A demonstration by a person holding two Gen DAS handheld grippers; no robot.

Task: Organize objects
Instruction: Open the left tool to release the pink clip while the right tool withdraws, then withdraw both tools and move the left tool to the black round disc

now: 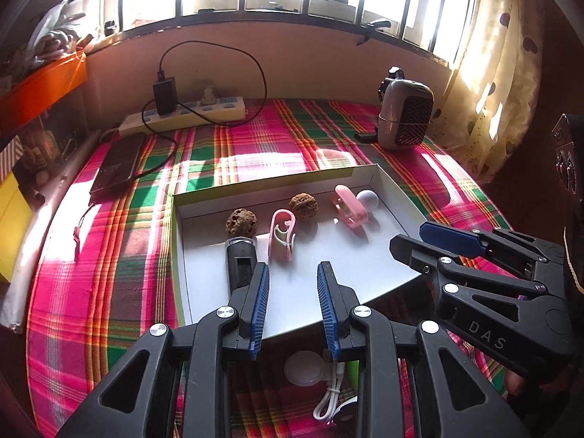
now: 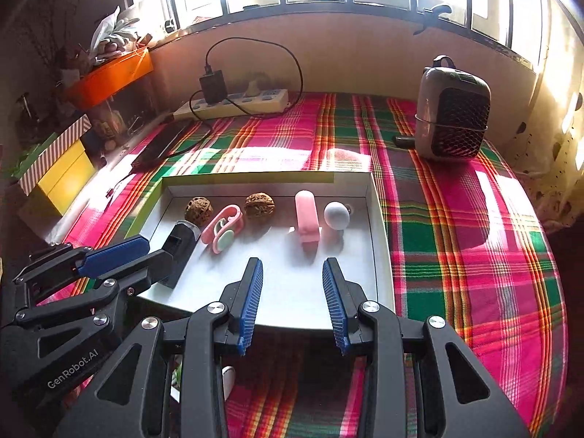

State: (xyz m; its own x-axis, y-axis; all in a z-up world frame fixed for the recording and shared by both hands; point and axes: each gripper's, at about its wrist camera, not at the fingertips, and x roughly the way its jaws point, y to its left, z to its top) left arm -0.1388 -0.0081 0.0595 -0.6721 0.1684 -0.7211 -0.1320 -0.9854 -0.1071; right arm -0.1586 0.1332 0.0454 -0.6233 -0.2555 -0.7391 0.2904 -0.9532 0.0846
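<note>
A shallow white tray (image 1: 368, 255) (image 2: 381, 241) lies on the plaid cloth. In it sit two brown walnuts (image 1: 241, 222) (image 1: 303, 206) (image 2: 199, 210) (image 2: 259, 206), a pink clip (image 1: 280, 233) (image 2: 222, 231), a black cylinder-shaped device (image 1: 241, 264) (image 2: 179, 252), a pink oblong case (image 1: 348, 207) (image 2: 307, 219) and a white ball-shaped piece (image 1: 367, 199) (image 2: 335, 215). My left gripper (image 1: 293, 268) (image 2: 157, 251) hovers open over the tray's near left part, holding nothing. My right gripper (image 2: 293, 262) (image 1: 408, 237) stands open over the near right part, also holding nothing.
Below the grippers, on the cloth, lie a white round disc (image 1: 304, 368) and a white cable (image 1: 328, 398). At the back are a power strip (image 1: 189, 115) with a black charger, a phone (image 1: 116, 166) and a small grey heater (image 2: 452, 120). Orange and yellow boxes (image 2: 65, 179) stand left.
</note>
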